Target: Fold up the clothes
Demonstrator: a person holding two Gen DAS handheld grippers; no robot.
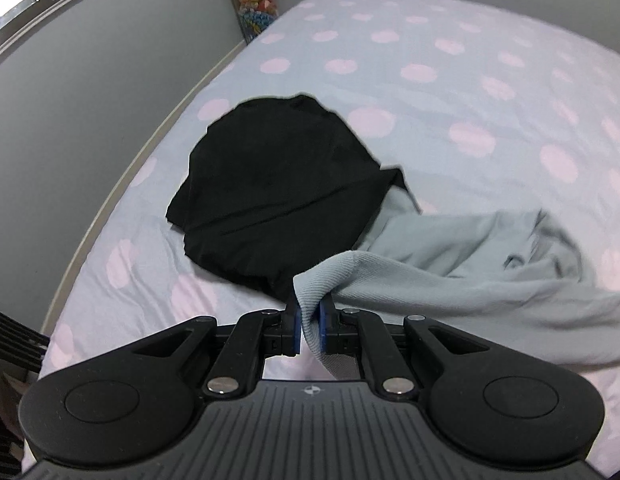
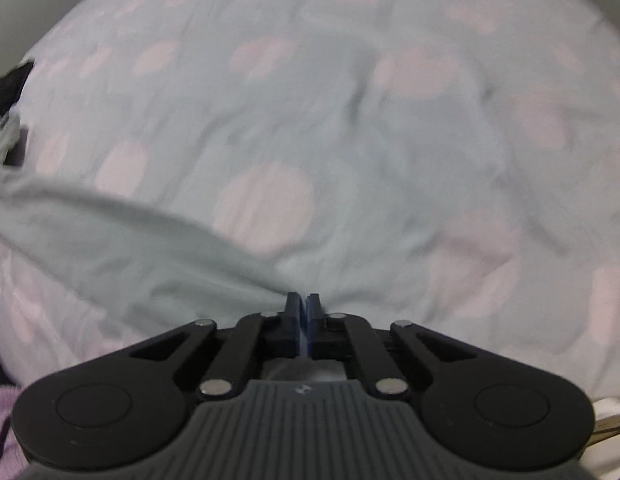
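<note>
You have the pale grey-green garment point(image 1: 449, 256) pinched at two places: your left gripper point(image 1: 308, 320) is clamped on a ribbed hem or cuff band that bunches up between the blue pads, and your right gripper point(image 2: 302, 312) has its jaws pressed together on a thin edge of the same cloth point(image 2: 122, 236), which trails off to its left. The garment hangs slack and rumpled between the two holds, partly draped on the bed sheet point(image 1: 449, 60), so by my reading you are lifting or spreading it rather than creasing it. Next you will likely need to draw the two holds apart until the cloth goes taut and flat. It looks like soft, stretchy knit, ribbed at the band. The black garment point(image 1: 270, 196) lies just behind it in a smooth, rounded heap on the spotted, lightly wrinkled sheet; I cannot tell whether that one is folded. The right view is blurred.
</note>
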